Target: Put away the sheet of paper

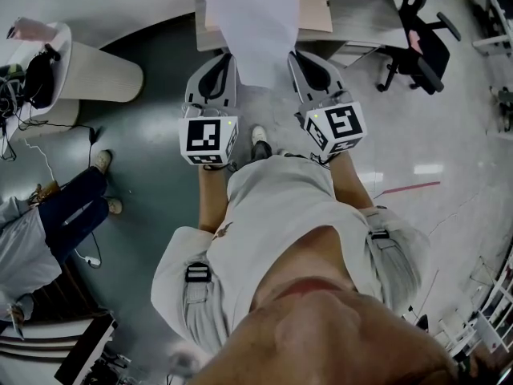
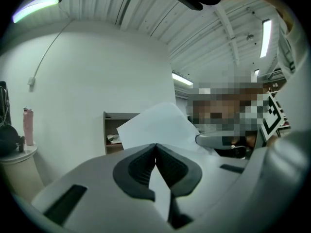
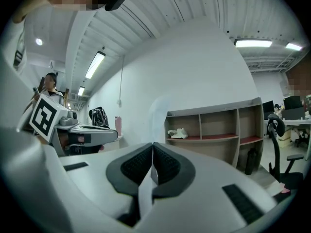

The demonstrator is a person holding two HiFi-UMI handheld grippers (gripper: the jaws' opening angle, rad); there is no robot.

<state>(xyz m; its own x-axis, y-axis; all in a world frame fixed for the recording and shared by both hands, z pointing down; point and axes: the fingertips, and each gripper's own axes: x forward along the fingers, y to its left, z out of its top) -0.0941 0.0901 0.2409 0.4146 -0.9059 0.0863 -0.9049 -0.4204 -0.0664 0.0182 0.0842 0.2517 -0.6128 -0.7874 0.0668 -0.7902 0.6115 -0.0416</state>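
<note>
A white sheet of paper (image 1: 256,30) hangs level between my two grippers, its far end over the top of a wooden shelf unit (image 1: 314,6). My left gripper (image 1: 227,56) is shut on the sheet's left edge. My right gripper (image 1: 297,56) is shut on its right edge. In the left gripper view the paper (image 2: 156,124) fans out beyond the closed left gripper (image 2: 155,147). In the right gripper view the right gripper (image 3: 153,147) pinches a strip of the paper (image 3: 145,193), and the open shelves (image 3: 214,130) stand ahead.
A black office chair (image 1: 421,46) stands right of the shelf unit. A white round table (image 1: 88,70) with a dark bag is at the left, and a seated person (image 1: 48,215) below it. A pink bottle (image 2: 27,125) sits on that table.
</note>
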